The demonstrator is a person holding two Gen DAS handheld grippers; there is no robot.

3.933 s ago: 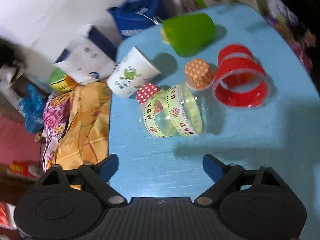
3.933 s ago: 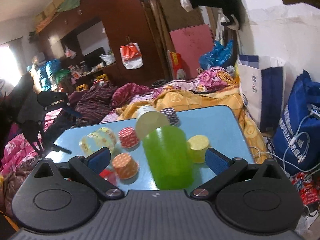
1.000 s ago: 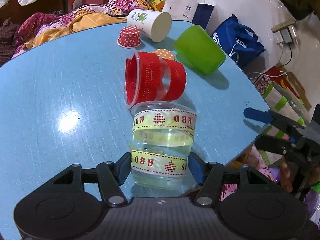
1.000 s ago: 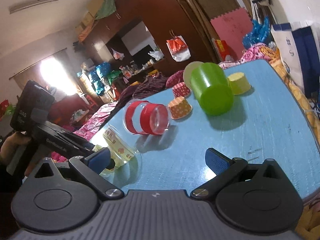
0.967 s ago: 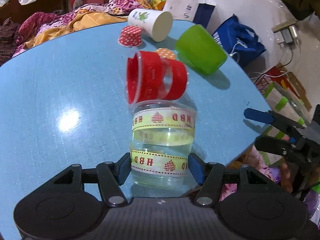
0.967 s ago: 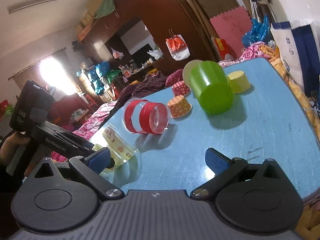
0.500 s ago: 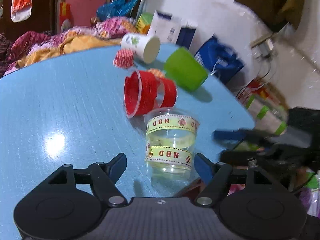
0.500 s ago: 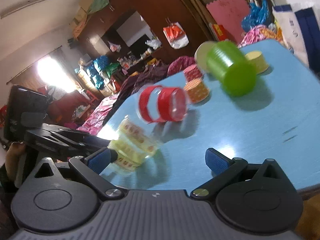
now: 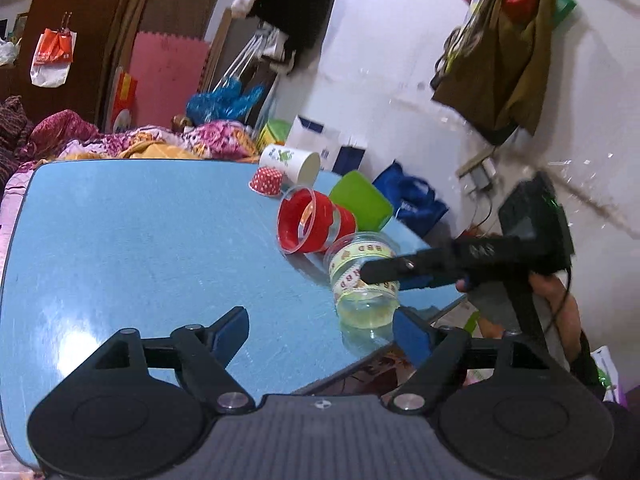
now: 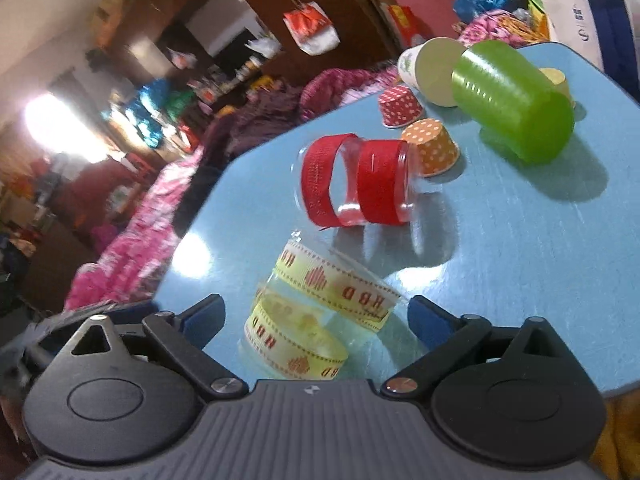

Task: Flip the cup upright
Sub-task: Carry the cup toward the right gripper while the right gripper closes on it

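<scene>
A clear cup with yellow HBD ribbon bands [image 9: 362, 280] stands upright near the edge of the blue table [image 9: 140, 240]. My left gripper [image 9: 320, 328] is open and empty, drawn back from it. My right gripper [image 10: 316, 320] is open, with the ribbon cup [image 10: 320, 320] standing between its fingers, untouched as far as I can see. In the left wrist view the right gripper's fingers [image 9: 400, 270] reach across the cup. A clear cup with red bands [image 10: 356, 184] lies on its side behind it, also seen in the left wrist view [image 9: 308, 224].
A green cup [image 10: 512, 104] and a white paper cup [image 10: 428, 68] lie on their sides at the far end. Small dotted red [image 10: 400, 106] and orange [image 10: 432, 152] cups sit upside down. Bedding lies beyond the table's far side, and bags stand by the wall at its end.
My left gripper opened, let go of the ribbon cup and drew back, leaving it upright. My right gripper moved in so that the cup is between its open fingers.
</scene>
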